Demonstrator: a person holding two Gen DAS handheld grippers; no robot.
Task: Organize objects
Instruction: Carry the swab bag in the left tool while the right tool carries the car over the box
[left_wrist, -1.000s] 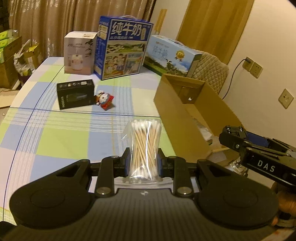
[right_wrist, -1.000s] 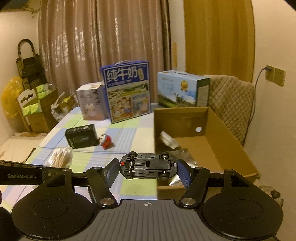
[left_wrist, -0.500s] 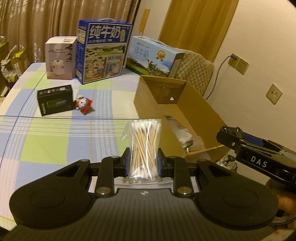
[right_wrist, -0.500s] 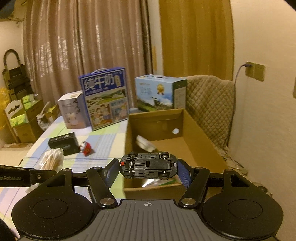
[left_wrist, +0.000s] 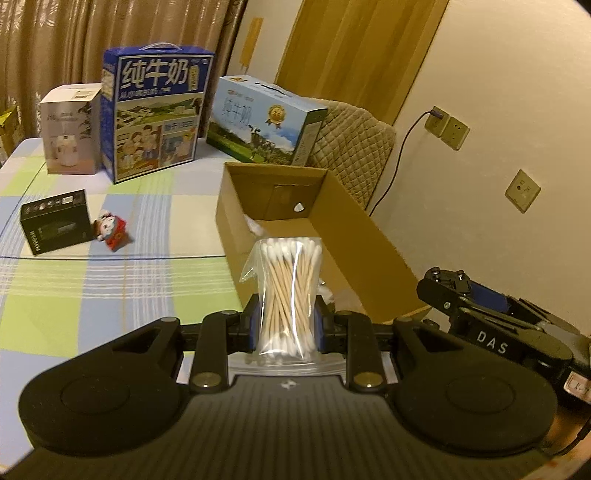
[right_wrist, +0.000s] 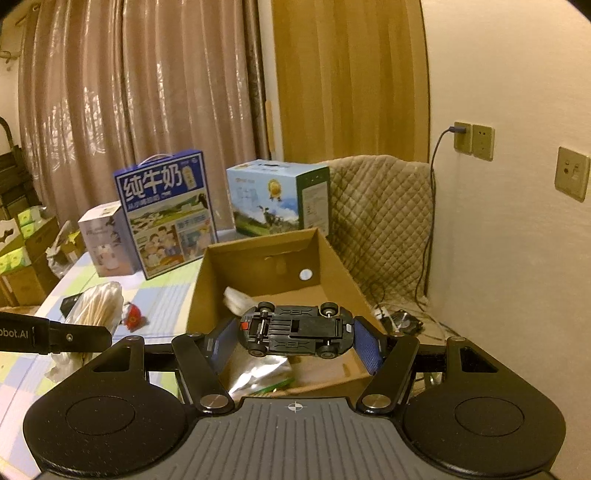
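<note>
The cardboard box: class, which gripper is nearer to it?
Right. The right gripper, holding the toy car, is over the cardboard box; the left gripper, holding the cotton swabs, sits beside its near corner.

Box (right_wrist: 343, 280) contents (foil bag (right_wrist: 258, 374)) half-hidden

Bag of cotton swabs (left_wrist: 289, 295): clear glossy plastic, wooden sticks w/ white fluffy tips. Toy car (right_wrist: 295, 329): matt black plastic underside, thin metal axles. Box (left_wrist: 373, 236): plain brown cardboard, matt. Milk cartons (left_wrist: 157, 110): printed card, slight sheen. Tablecloth (left_wrist: 110, 280): smooth checked surface. Curtain (right_wrist: 147, 92): shiny cloth. Chair cover (right_wrist: 380, 221): quilted fabric, soft-looking. Left gripper (left_wrist: 284, 326) & right gripper (right_wrist: 295, 345): matt black plastic, blue textured pads.
</note>
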